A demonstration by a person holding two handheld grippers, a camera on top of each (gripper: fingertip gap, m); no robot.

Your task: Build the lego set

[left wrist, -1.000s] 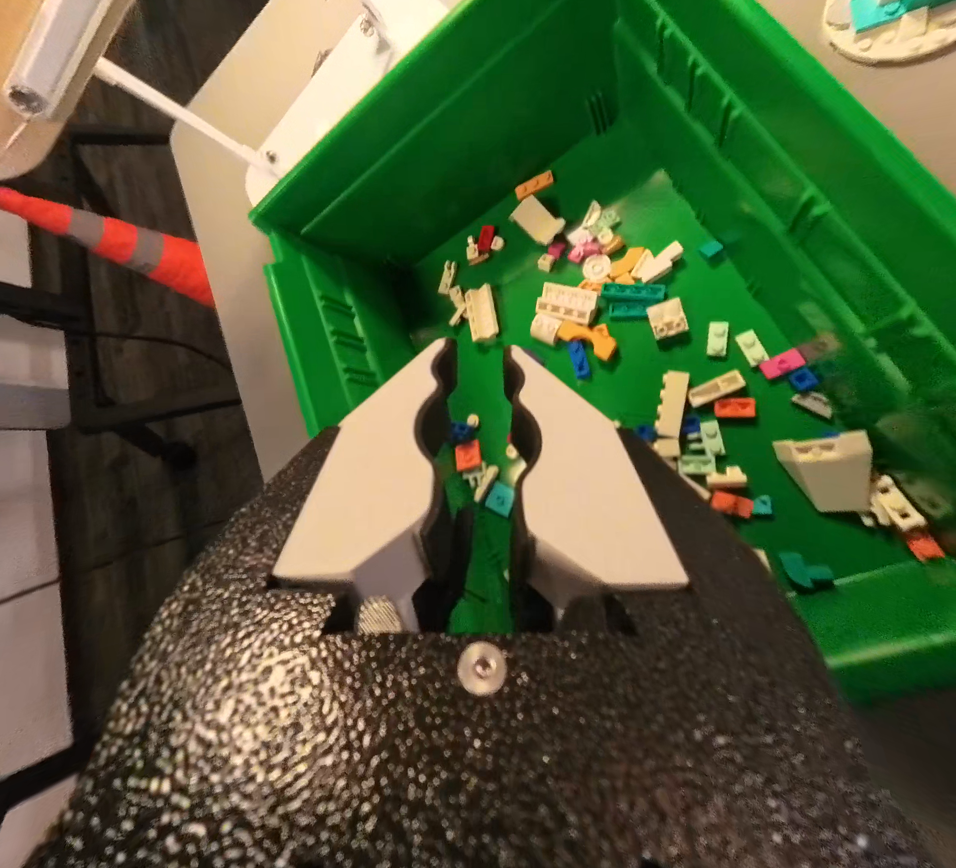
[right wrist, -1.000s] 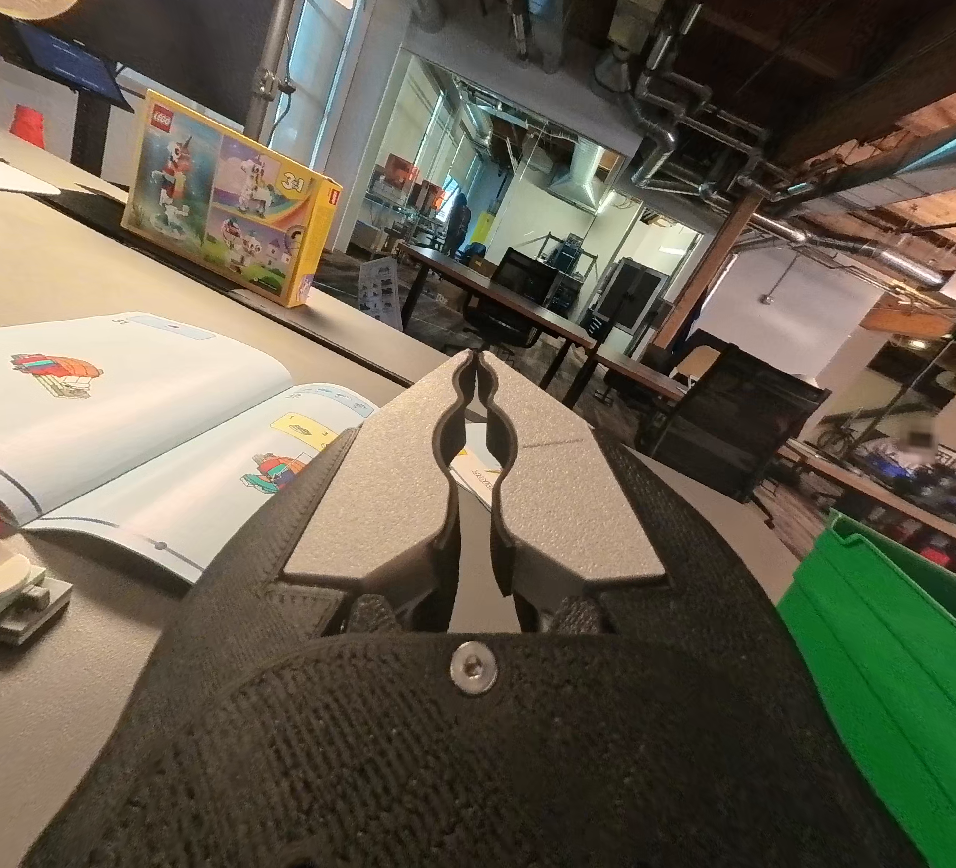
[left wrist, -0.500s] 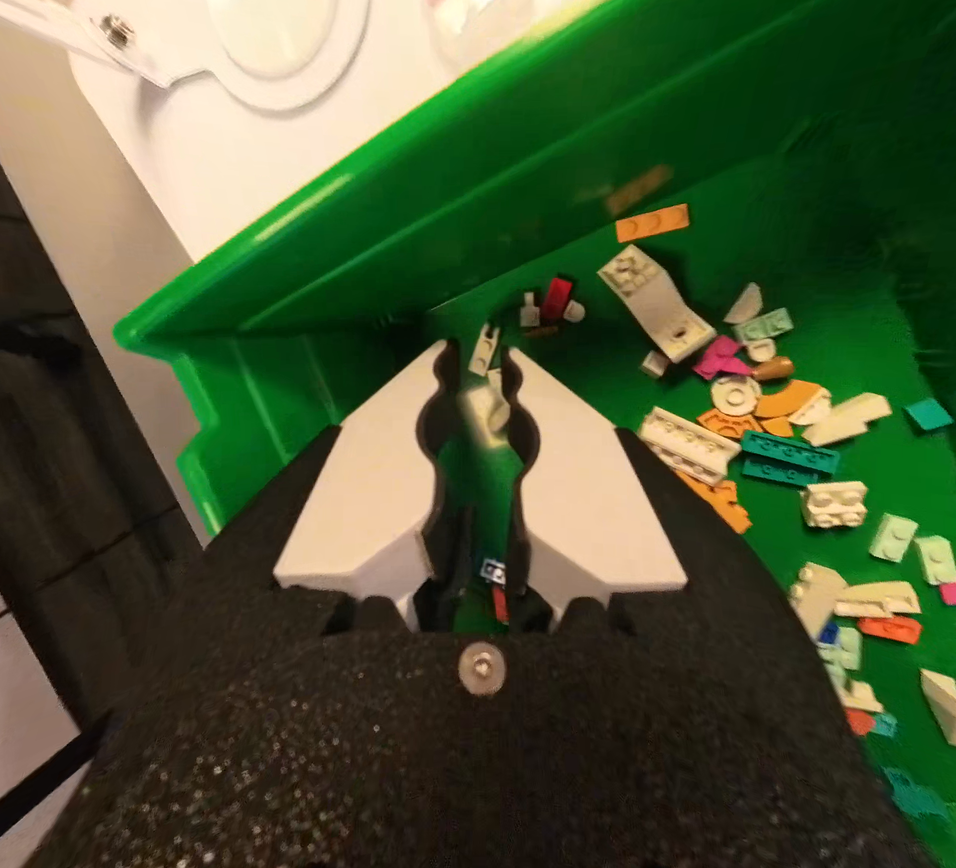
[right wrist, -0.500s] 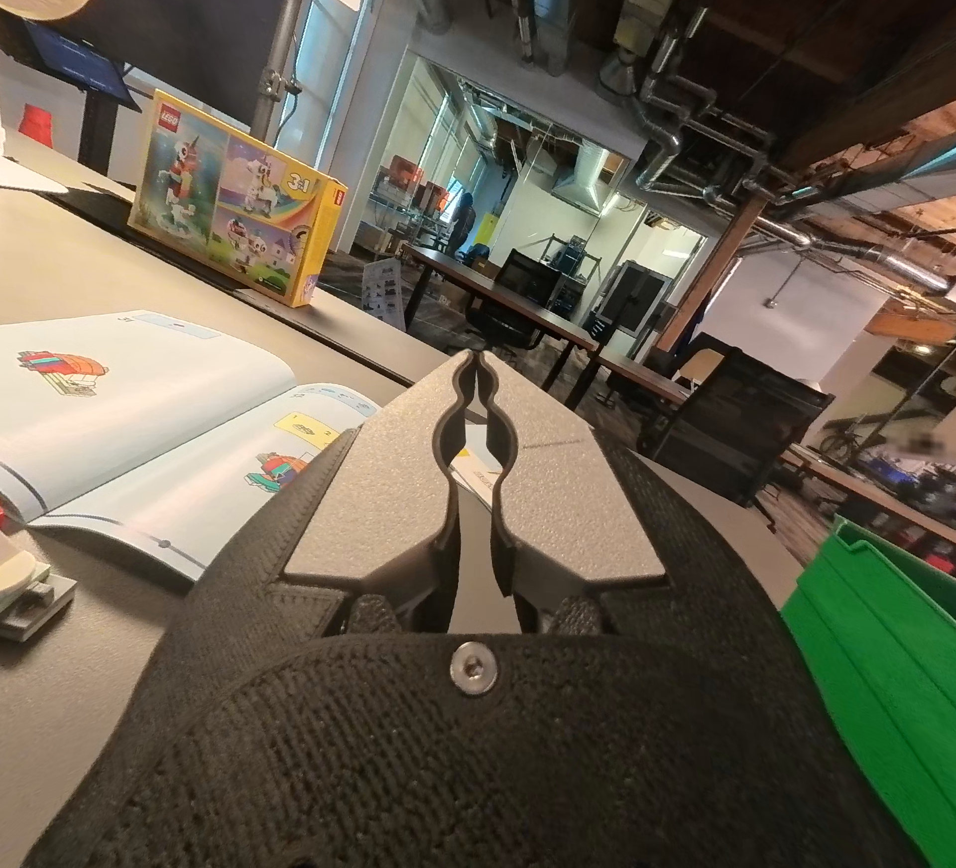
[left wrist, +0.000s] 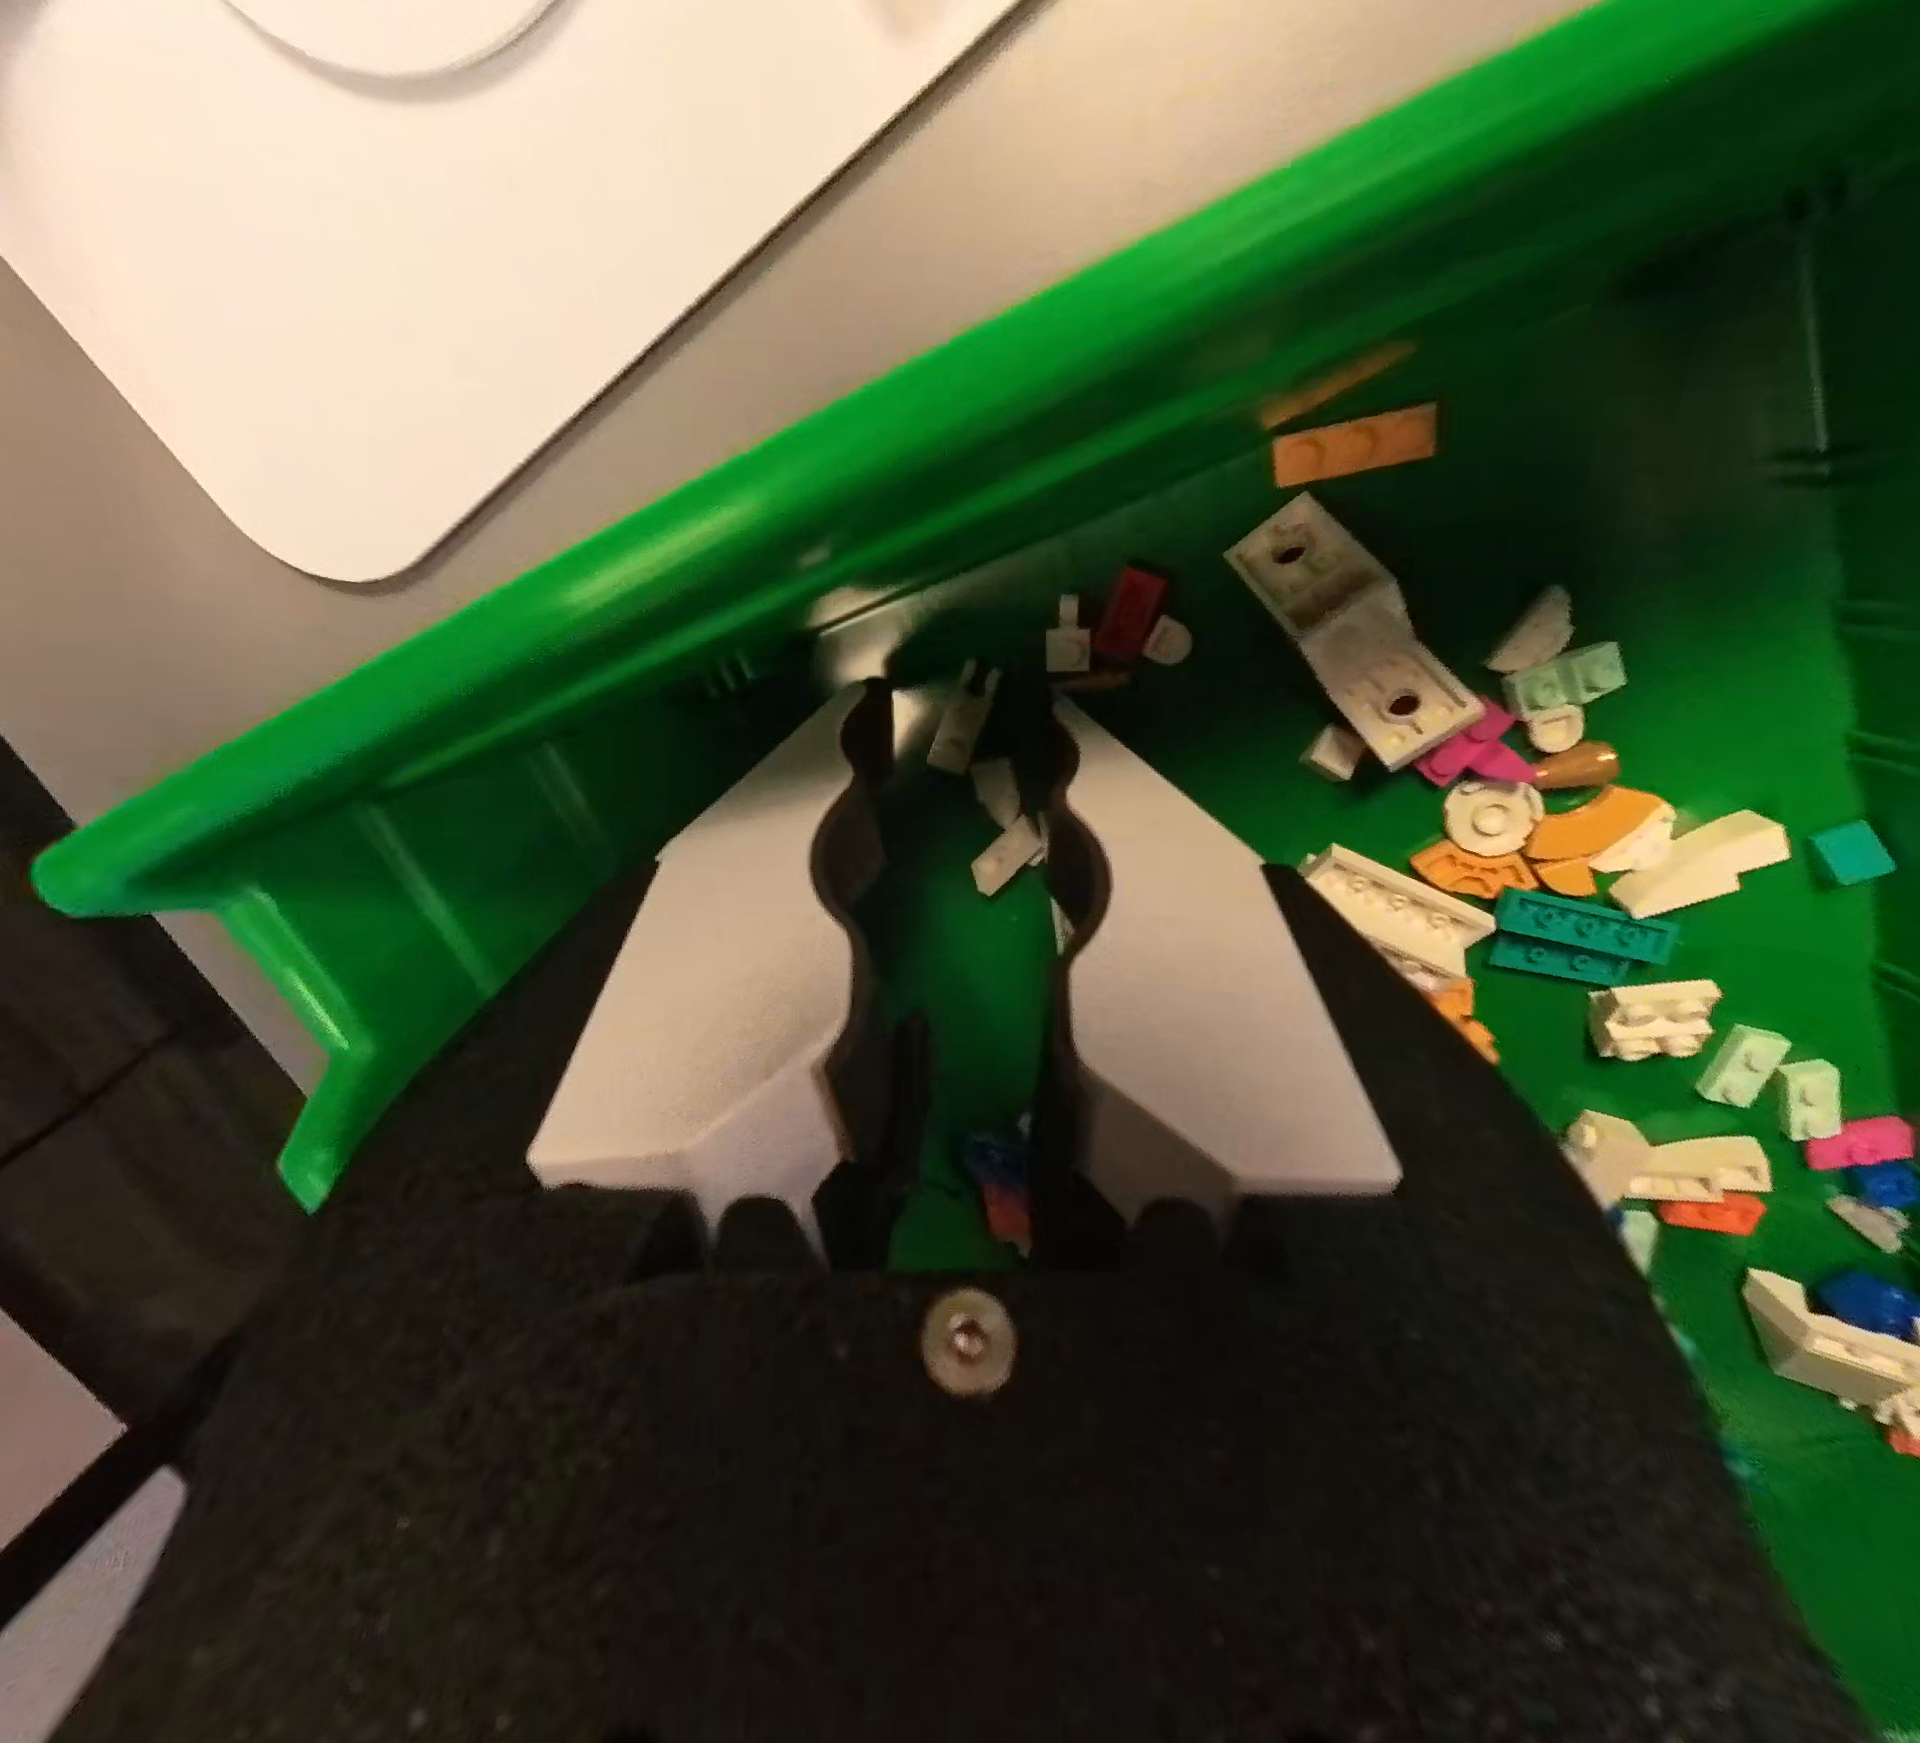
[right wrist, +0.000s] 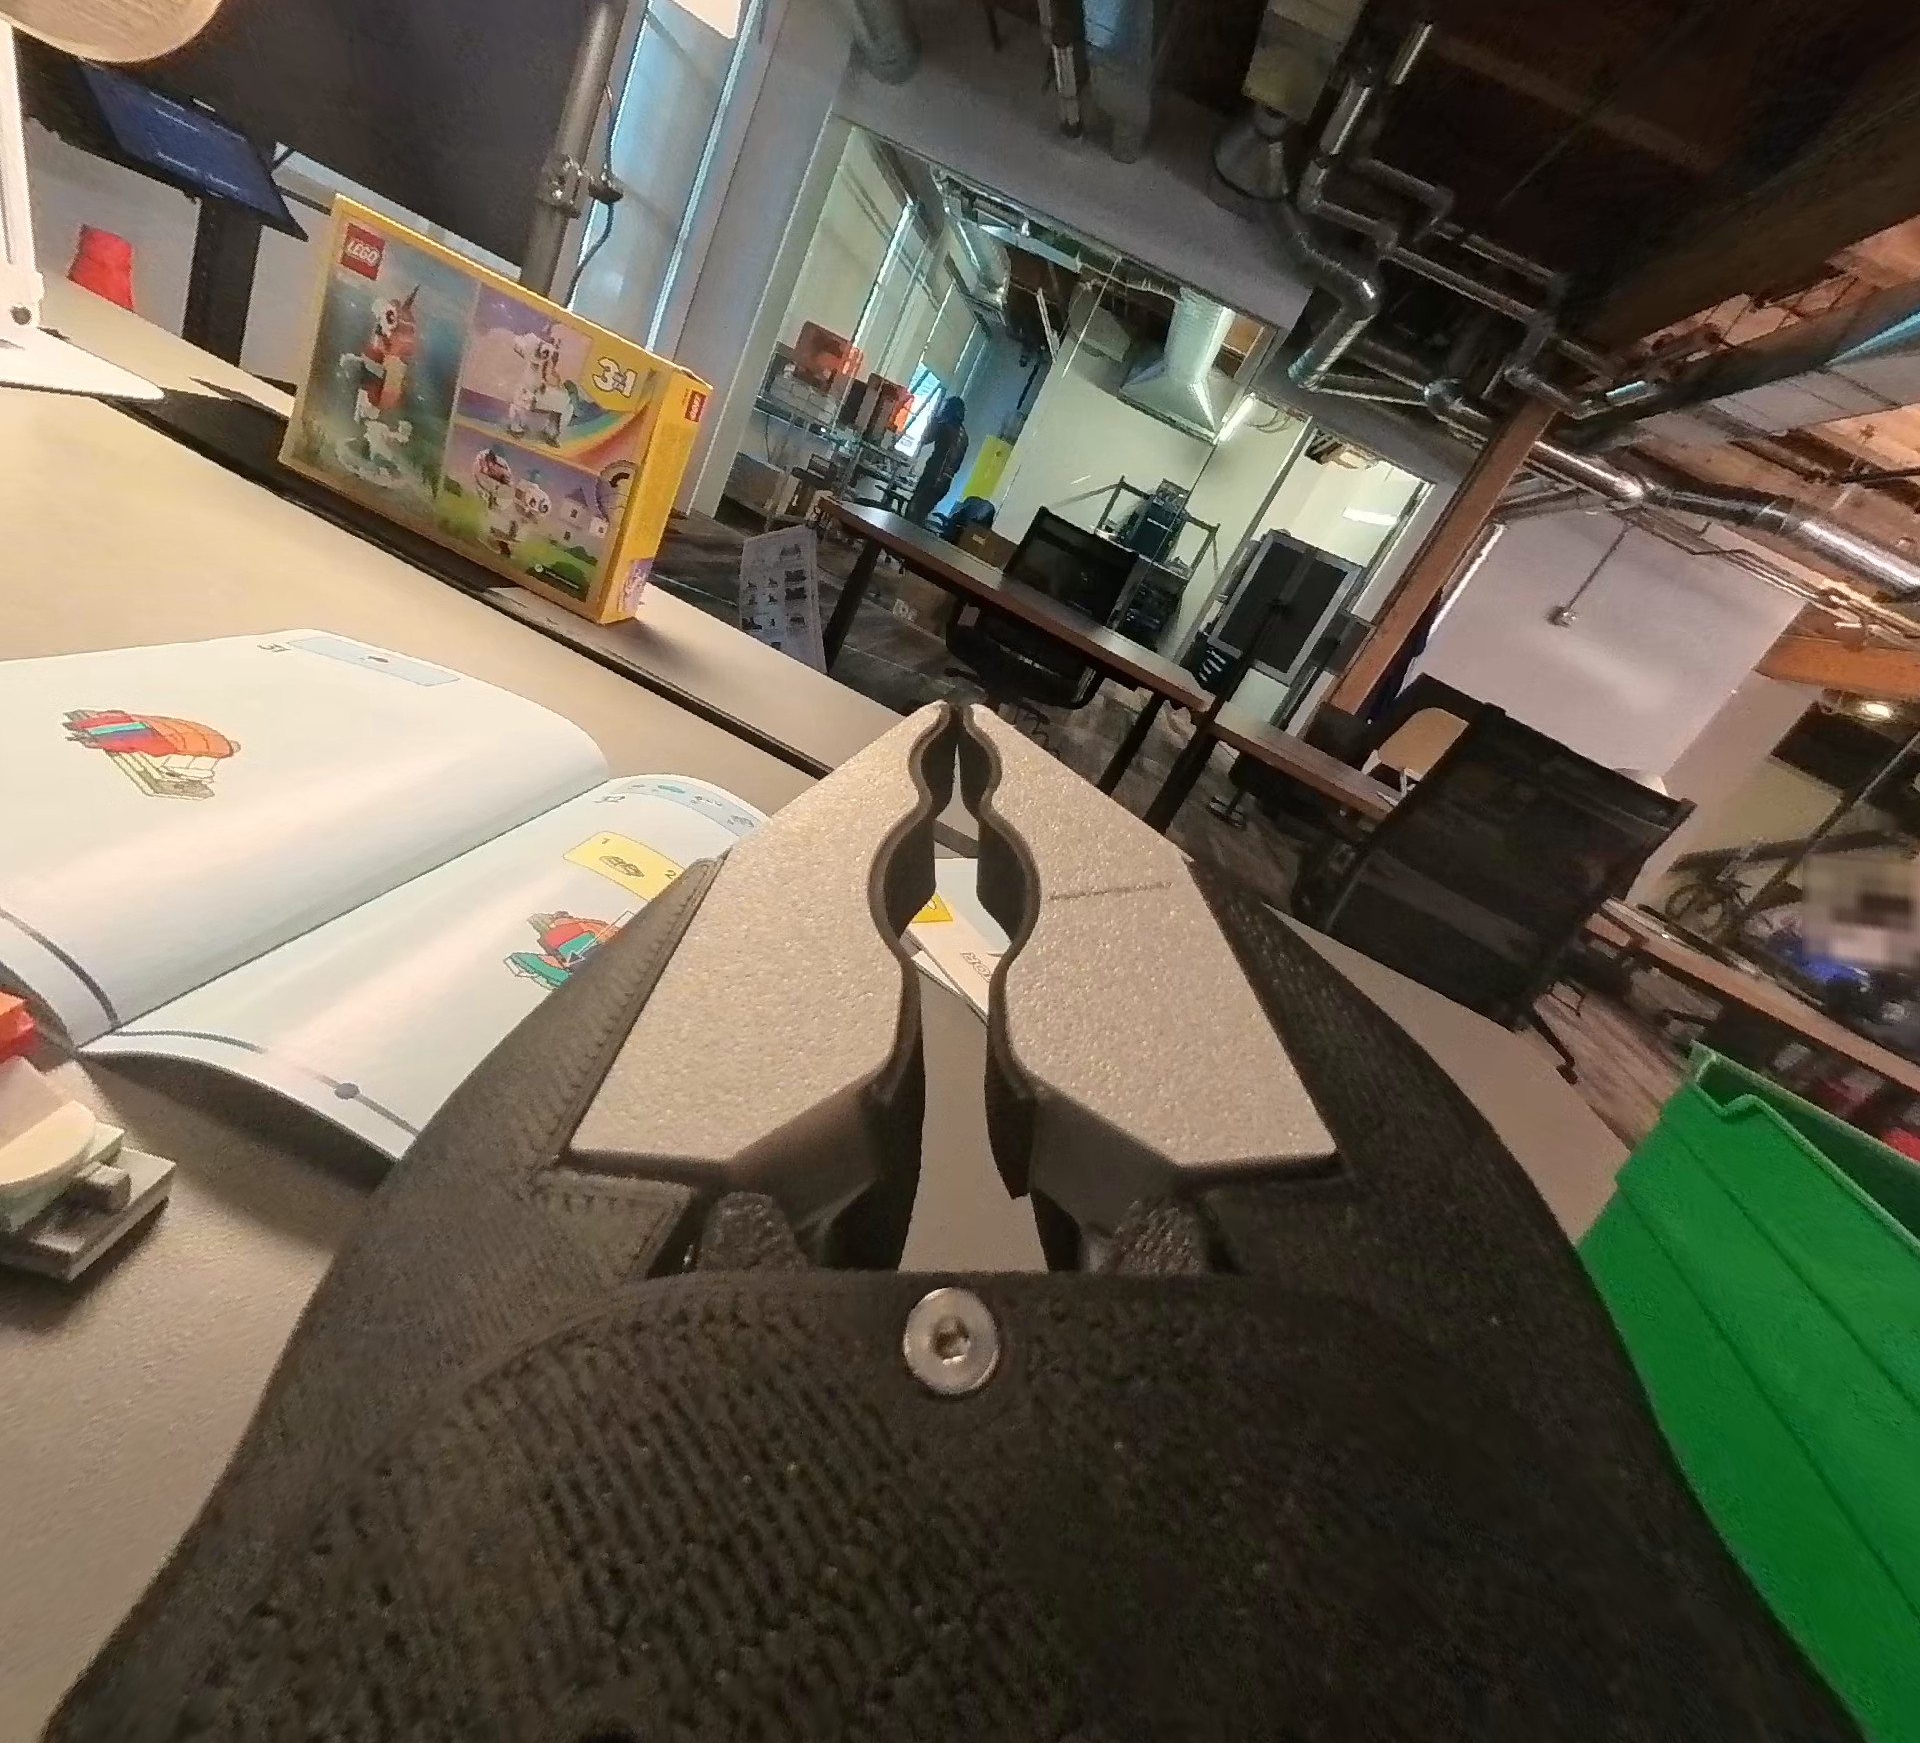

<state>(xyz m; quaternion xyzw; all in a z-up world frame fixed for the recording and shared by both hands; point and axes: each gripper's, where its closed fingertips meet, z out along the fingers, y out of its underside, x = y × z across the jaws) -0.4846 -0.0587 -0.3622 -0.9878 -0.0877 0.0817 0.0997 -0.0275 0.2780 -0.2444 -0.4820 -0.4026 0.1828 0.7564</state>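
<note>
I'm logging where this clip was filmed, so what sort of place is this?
Probably an open-plan workshop or lab office, not a home. Bare pipes and ducts run under the ceiling, long work tables with chairs fill the room behind, and a glass partition closes off another area.

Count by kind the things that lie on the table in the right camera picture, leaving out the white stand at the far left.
Yellow box: 1
Open booklet: 1
Green bin: 1
Partly built model: 1
White paper, seen between the fingers: 1
Total: 5
</note>
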